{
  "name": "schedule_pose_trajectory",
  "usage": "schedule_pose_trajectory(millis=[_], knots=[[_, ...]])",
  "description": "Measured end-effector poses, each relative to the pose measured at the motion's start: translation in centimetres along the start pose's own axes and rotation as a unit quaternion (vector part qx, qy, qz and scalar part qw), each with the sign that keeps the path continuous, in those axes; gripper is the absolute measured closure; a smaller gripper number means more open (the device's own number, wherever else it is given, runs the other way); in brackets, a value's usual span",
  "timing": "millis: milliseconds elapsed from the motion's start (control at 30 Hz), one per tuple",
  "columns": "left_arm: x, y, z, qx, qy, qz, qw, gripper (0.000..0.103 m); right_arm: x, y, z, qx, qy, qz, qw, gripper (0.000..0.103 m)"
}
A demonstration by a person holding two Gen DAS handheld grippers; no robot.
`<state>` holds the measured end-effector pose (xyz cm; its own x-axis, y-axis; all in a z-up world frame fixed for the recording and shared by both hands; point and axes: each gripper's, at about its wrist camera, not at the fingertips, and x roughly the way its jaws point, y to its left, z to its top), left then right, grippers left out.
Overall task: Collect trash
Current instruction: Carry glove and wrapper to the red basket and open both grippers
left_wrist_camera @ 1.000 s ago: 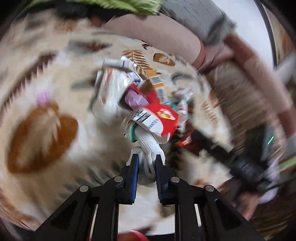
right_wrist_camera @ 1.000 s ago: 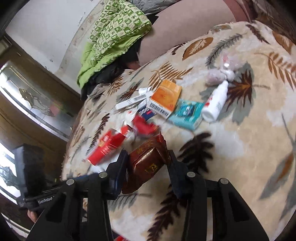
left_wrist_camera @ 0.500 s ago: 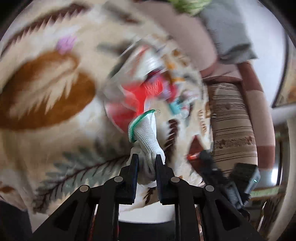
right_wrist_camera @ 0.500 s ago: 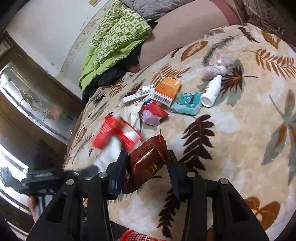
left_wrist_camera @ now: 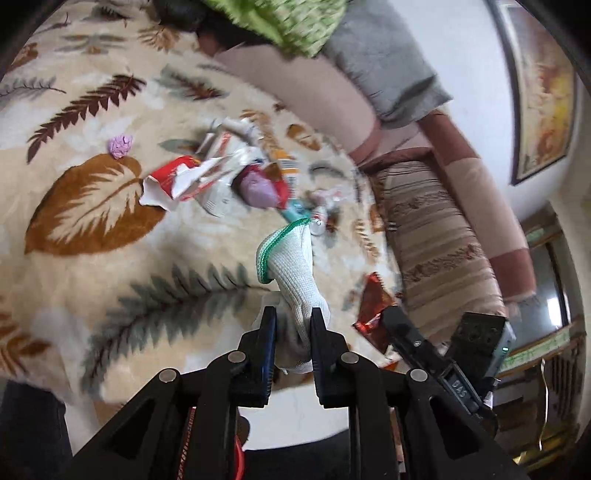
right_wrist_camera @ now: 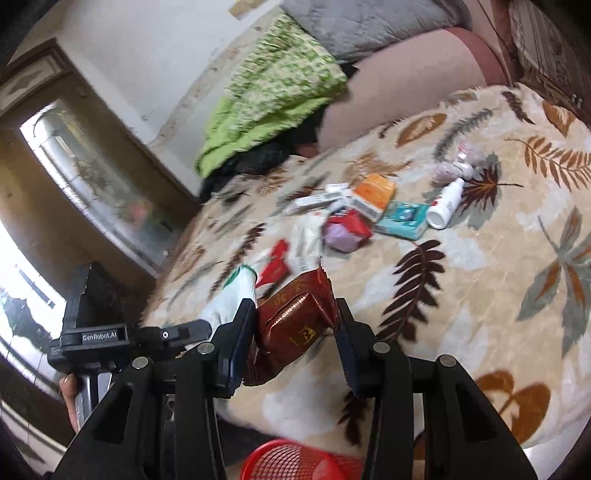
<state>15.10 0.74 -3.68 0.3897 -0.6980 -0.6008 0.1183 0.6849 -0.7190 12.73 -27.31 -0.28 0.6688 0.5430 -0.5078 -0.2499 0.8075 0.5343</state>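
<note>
My left gripper (left_wrist_camera: 291, 321) is shut on a white knit glove (left_wrist_camera: 291, 266) with a green cuff, held above the front edge of the leaf-patterned blanket (left_wrist_camera: 92, 229). My right gripper (right_wrist_camera: 295, 325) is shut on a dark red foil packet (right_wrist_camera: 295, 325); it also shows in the left wrist view (left_wrist_camera: 371, 310). The glove also shows in the right wrist view (right_wrist_camera: 232, 299). A pile of wrappers and boxes (left_wrist_camera: 229, 177) lies mid-blanket: red torn wrapper (left_wrist_camera: 170, 181), orange box (right_wrist_camera: 373, 194), teal pack (right_wrist_camera: 402, 218), white bottle (right_wrist_camera: 445, 205).
A red mesh basket (right_wrist_camera: 295, 461) sits below the bed edge under the right gripper. A purple crumpled scrap (left_wrist_camera: 120, 146) lies apart on the blanket. A green quilt (right_wrist_camera: 277, 88) and grey pillow (right_wrist_camera: 369, 22) lie at the bed's head. A striped sofa (left_wrist_camera: 436, 240) stands alongside.
Both grippers have drawn back toward the bed's front edge with their loads. The left gripper swung round, lifting the glove clear of the pile. The red basket has come into the right view.
</note>
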Motion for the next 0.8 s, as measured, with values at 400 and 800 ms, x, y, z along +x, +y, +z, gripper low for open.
schedule_pose_trajectory(millis=[400, 800], knots=[[-6.8, -0.5, -12.4, 0.116, -0.047, 0.085, 0.9885, 0.087, -6.5, 6.4, -10.0, -0.08, 0.019, 0.011, 0.997, 0.061], [-3.3, 1.8, -15.7, 0.121, 0.009, 0.175, 0.9771, 0.086, -1.2, 6.0, -14.4, -0.129, 0.121, -0.042, 0.983, 0.06]])
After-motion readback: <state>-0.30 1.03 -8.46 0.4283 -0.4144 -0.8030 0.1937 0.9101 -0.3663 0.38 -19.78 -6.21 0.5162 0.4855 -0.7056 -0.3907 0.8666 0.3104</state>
